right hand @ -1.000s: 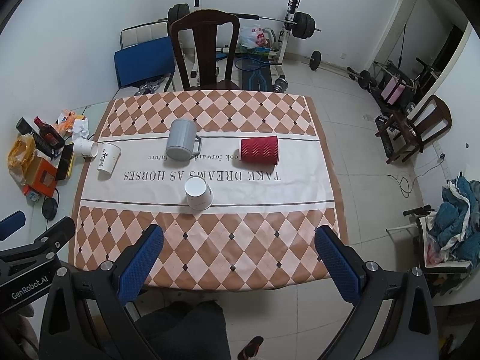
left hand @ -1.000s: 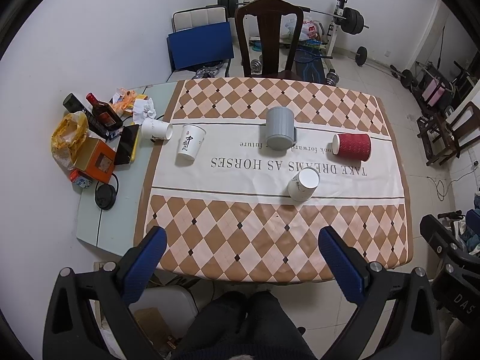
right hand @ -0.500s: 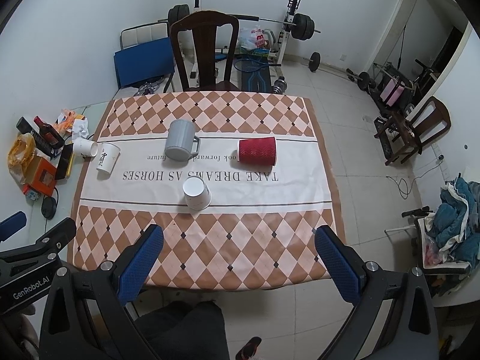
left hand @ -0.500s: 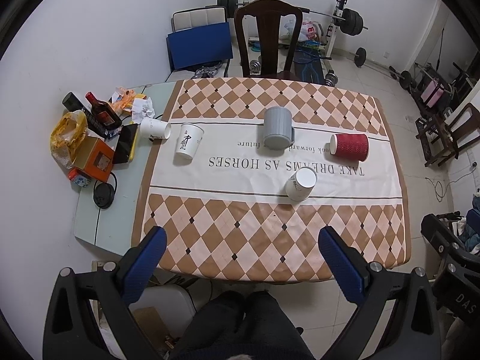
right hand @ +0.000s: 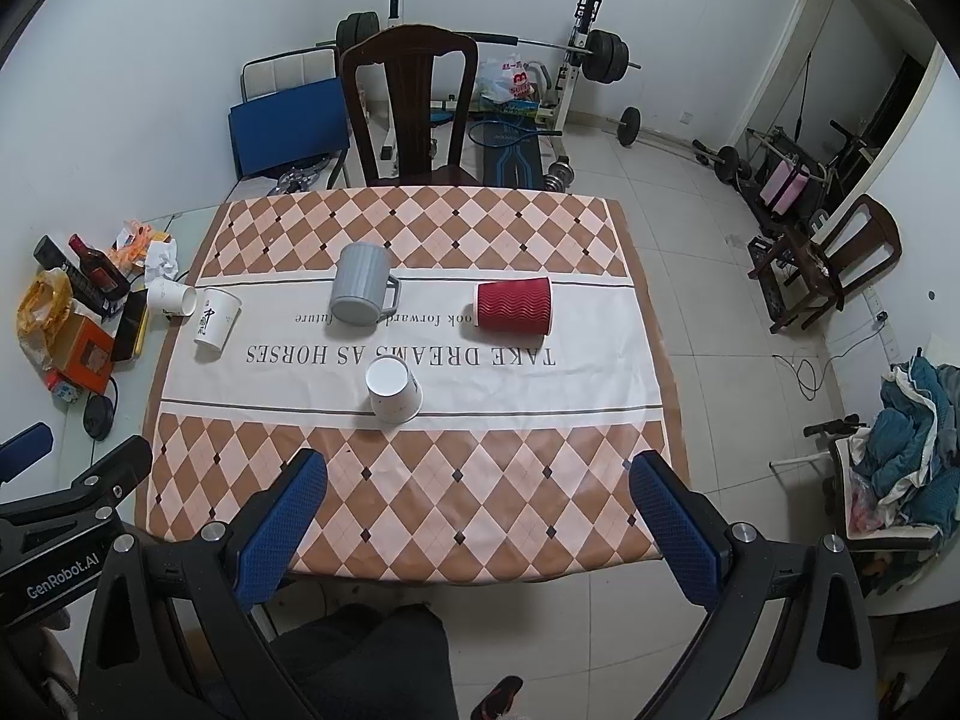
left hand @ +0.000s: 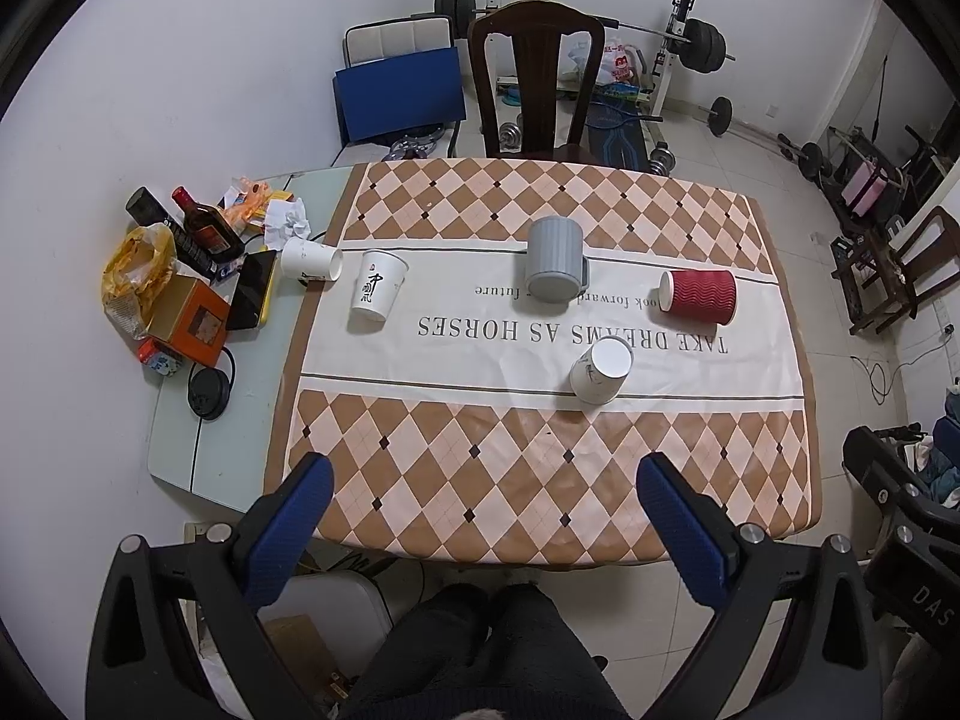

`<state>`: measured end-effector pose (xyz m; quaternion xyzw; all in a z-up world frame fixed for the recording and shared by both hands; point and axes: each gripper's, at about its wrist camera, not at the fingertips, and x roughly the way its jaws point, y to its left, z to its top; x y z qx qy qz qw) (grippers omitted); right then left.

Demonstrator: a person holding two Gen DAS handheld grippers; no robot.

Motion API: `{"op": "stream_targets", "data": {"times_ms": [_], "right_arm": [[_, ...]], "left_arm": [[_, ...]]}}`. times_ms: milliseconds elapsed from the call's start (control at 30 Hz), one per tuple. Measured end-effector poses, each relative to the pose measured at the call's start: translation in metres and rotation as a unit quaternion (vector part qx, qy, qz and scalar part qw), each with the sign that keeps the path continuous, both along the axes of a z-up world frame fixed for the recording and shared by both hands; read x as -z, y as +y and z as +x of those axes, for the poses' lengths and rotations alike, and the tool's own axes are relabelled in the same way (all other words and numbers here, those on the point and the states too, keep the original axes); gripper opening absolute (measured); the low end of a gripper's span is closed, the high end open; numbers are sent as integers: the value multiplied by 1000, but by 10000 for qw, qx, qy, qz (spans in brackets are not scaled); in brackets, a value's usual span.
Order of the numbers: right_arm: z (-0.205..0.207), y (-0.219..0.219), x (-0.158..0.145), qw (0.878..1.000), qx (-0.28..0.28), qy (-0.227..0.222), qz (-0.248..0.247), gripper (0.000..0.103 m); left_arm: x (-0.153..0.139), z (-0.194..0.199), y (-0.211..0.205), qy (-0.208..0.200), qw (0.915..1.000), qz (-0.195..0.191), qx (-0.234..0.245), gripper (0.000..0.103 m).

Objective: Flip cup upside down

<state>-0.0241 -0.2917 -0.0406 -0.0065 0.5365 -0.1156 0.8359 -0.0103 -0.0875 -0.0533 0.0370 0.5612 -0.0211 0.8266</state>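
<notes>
On the checked tablecloth (left hand: 540, 480) (right hand: 420, 480) a white paper cup (left hand: 600, 369) (right hand: 393, 390) stands upside down near the middle. A grey mug (left hand: 555, 267) (right hand: 360, 291) stands upside down behind it. A red ribbed paper cup (left hand: 699, 295) (right hand: 515, 305) lies on its side to the right. A white printed cup (left hand: 377, 291) (right hand: 215, 319) stands upright at the left. My left gripper (left hand: 483, 516) and right gripper (right hand: 477, 507) are both open and empty, high above the table's near edge.
Another white cup (left hand: 311, 260) lies on its side by the cloth's left edge. Bottles, an orange box (left hand: 191, 319), a bag and a phone crowd the bare table at the left. A dark wooden chair (left hand: 534, 78) stands behind the table; gym weights lie beyond.
Both cameras have drifted back slightly, so the table sits a little farther off. No cup has moved and both grippers stay open.
</notes>
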Motion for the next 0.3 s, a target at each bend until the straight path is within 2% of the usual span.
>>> {"op": "stream_targets", "data": {"times_ms": [300], "right_arm": [[0, 1, -1, 10000, -12, 12, 25, 102]], "left_arm": [[0, 0, -1, -5, 10000, -27, 13, 103]]}}
